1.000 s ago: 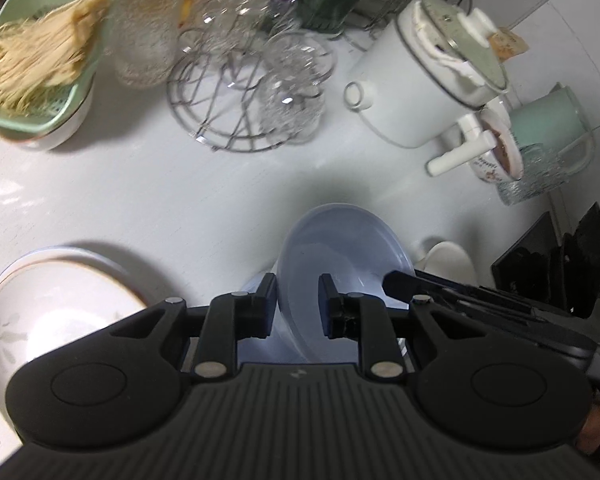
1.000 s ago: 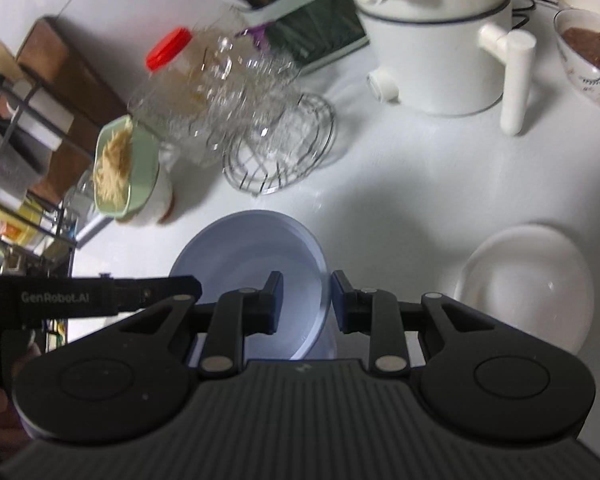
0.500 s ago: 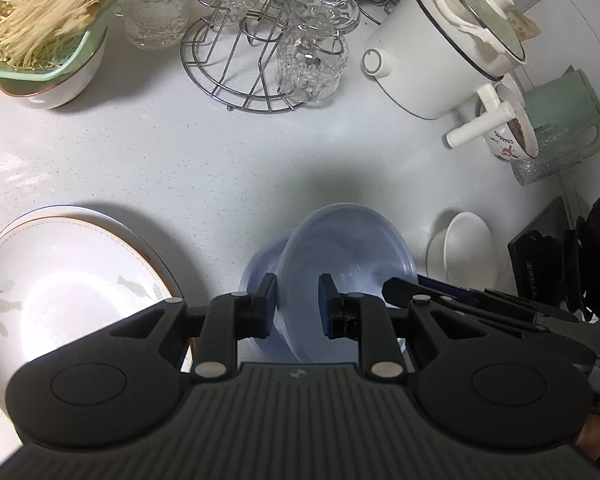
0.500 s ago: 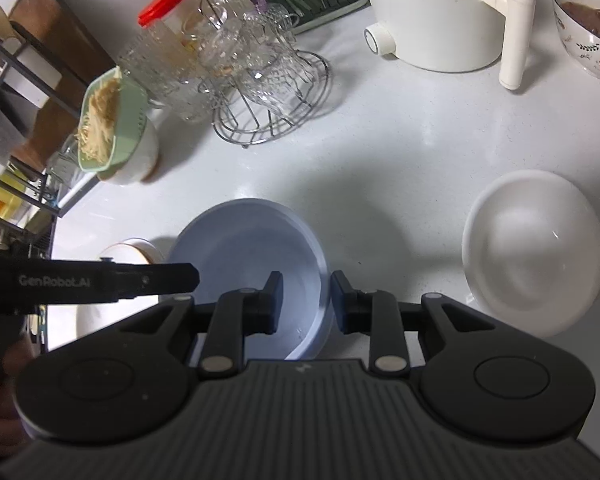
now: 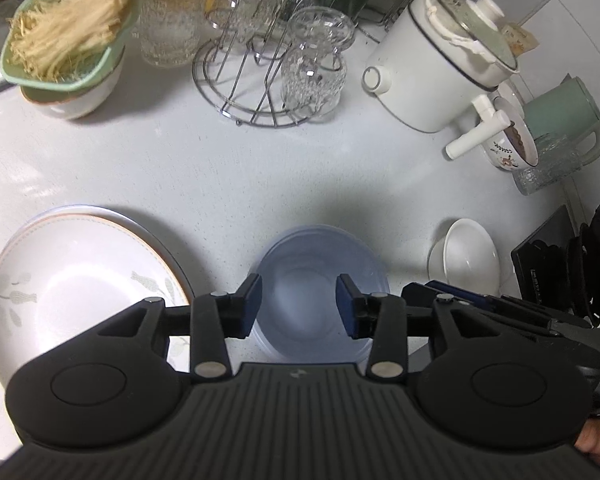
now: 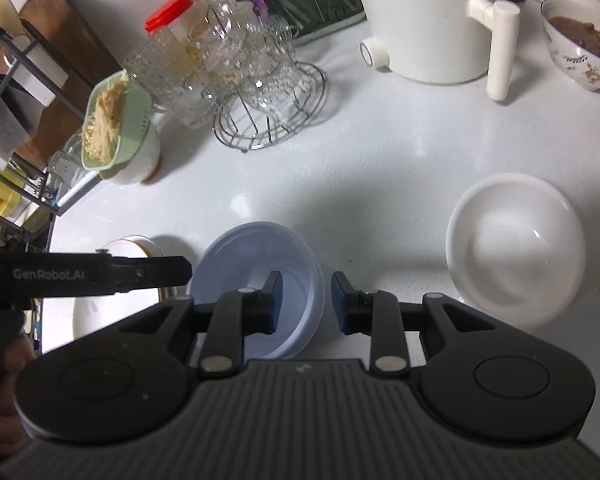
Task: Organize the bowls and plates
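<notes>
Both grippers hang spread and empty over the speckled white counter, the left gripper above the pale blue plastic bowls and the right gripper straddling their rim. Judging by the layout, sorting is partly done: the wide white floral-print plates sit stacked at left and the blue bowls are nested. The small white ceramic bowls at right seem next.

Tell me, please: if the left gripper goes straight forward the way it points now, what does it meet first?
Most likely the blue bowl: it lies directly between and just beyond the open fingers of the left gripper. Depth is unclear, so it may pass just above the rim and reach the white counter beyond.
</notes>
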`<state>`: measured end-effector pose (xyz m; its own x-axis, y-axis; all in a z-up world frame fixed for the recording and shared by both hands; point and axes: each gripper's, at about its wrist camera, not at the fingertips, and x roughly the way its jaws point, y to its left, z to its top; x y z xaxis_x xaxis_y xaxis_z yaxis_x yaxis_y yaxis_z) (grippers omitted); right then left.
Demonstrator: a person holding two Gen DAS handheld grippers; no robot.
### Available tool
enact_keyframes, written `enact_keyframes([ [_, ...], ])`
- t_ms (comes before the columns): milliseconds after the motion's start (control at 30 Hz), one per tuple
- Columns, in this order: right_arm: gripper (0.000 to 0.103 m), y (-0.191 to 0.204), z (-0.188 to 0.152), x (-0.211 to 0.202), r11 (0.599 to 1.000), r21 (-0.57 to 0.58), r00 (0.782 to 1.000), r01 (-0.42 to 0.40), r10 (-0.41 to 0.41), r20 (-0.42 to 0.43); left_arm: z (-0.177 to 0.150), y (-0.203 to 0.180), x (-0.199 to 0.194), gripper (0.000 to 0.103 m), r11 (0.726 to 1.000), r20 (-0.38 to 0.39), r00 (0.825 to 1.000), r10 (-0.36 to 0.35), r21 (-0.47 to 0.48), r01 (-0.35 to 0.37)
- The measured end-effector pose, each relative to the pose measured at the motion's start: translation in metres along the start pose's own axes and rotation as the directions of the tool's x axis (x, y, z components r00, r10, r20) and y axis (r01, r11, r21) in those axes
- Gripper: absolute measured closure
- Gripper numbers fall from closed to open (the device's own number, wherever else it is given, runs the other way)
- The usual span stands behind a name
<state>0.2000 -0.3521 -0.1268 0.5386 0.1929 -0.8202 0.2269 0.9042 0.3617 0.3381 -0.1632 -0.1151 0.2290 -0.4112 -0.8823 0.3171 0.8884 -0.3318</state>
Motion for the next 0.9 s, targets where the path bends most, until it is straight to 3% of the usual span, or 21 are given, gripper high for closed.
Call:
enact_keyframes([
  [500, 0.072, 0.017, -0.016, -0.05, 0.999, -0.036, 0.989, -0.004, 0.01, 0.149, -0.029, -0.008, -0.064, 0.056, 0.999, 0.15, 0.988, 0.026, 0.042, -0.033],
  [900, 0.072, 0.023, -0.019, -0.07, 0.995, -0.094, 0.976, 0.019, 0.002, 0.218, -0.04, -0.018, -0.083, 0.056, 0.996, 0.243, 0.969, 0.035, 0.069, -0.054],
])
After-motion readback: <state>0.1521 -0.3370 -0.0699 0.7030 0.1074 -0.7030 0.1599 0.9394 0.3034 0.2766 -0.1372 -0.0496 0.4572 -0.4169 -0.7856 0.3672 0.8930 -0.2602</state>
